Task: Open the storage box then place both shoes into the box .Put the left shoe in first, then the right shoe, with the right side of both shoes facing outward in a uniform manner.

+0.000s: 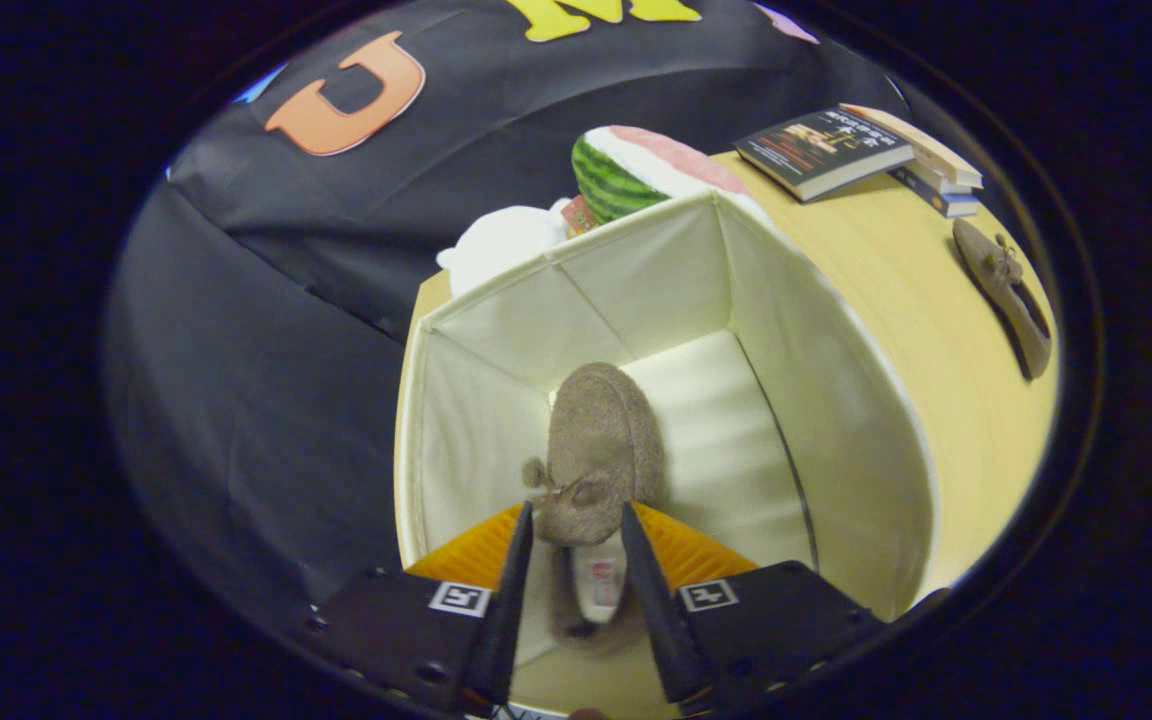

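A cream fabric storage box (816, 400) stands open on the wooden table, seen from above. A brown suede shoe (601, 440) with a small bow hangs toe-down inside the box, near its left wall. My gripper (576, 530) is shut on the shoe's heel end, one finger on each side of the opening, so the insole shows between the fingers. The second brown shoe (1006, 295) lies on its side on the table, beyond the box to the right.
A stack of books (861, 150) sits at the table's far right corner. A watermelon-slice toy (641, 170) and a white plush object (501, 245) lie just behind the box. The wooden table (896, 270) extends to the right of the box.
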`<state>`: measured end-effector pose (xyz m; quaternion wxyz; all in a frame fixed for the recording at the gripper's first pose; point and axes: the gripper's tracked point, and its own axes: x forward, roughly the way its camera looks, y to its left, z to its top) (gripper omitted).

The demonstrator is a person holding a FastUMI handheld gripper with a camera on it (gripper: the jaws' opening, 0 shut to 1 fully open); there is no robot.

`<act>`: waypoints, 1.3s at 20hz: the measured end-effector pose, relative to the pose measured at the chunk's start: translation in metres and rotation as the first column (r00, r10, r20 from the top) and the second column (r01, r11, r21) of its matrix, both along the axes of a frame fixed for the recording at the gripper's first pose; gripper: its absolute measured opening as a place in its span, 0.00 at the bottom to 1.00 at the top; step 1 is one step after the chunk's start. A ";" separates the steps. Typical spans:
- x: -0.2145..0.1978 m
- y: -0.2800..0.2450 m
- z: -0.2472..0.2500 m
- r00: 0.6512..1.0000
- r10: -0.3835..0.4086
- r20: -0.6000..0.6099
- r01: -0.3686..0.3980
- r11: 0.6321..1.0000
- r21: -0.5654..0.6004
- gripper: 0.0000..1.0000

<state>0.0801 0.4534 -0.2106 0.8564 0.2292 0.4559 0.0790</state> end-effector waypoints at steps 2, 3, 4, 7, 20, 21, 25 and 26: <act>-0.002 -0.004 0.013 0.999 0.020 0.041 -0.019 1.000 -0.009 0.74; -0.004 -0.008 0.021 0.997 0.034 0.066 -0.033 0.999 -0.016 0.85; -0.004 -0.015 0.030 0.995 0.044 0.094 -0.042 0.999 -0.027 0.84; -0.012 -0.040 0.066 0.979 0.070 0.193 -0.060 0.997 -0.058 0.90; -0.034 -0.308 0.163 0.861 0.054 0.506 0.097 0.959 -0.268 0.96; -0.036 -0.334 0.160 0.862 0.050 0.504 0.111 0.952 -0.284 0.96; -0.034 -0.423 0.128 0.883 0.031 0.467 0.141 0.933 -0.330 0.96; -0.033 -0.441 0.116 0.893 0.030 0.449 0.139 0.931 -0.338 0.96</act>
